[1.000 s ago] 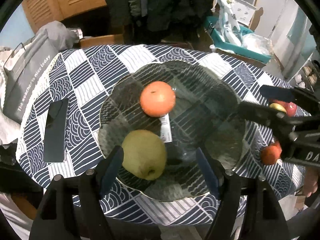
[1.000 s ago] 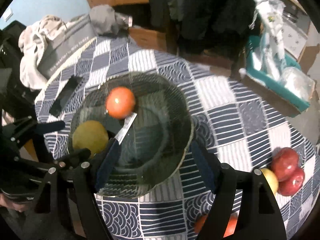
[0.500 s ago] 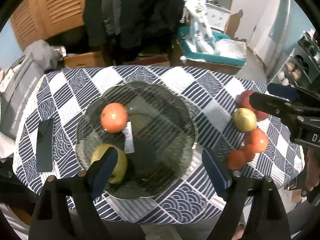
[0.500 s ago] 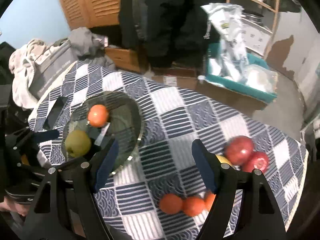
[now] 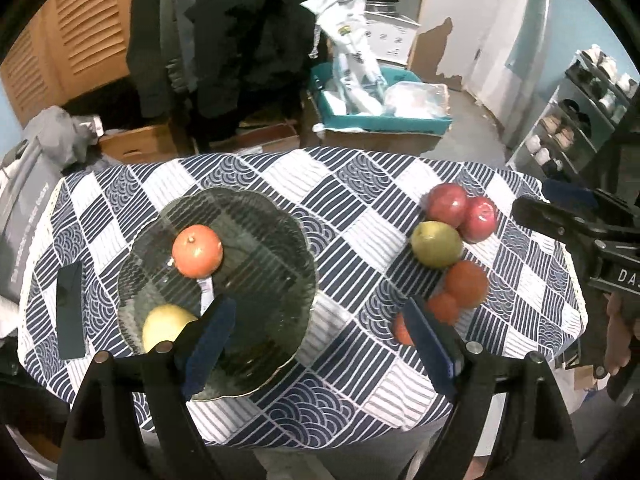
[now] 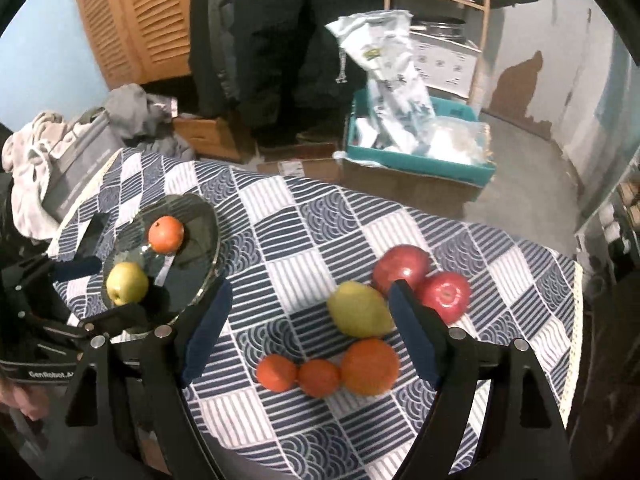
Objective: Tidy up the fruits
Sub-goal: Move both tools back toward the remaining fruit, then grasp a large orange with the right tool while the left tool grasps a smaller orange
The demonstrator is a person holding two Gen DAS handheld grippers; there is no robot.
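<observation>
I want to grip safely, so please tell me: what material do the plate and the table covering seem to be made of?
The plate looks like dark tinted glass, ribbed and glossy: the cloth pattern shows through it and its scalloped rim catches light. The table covering looks like woven fabric, matte, with a printed navy and white pattern; it drapes over the table edge.

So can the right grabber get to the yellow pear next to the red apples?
Probably yes. The right gripper hangs open above the pear, with nothing lying over the fruit; the apples just crowd one side.
</observation>
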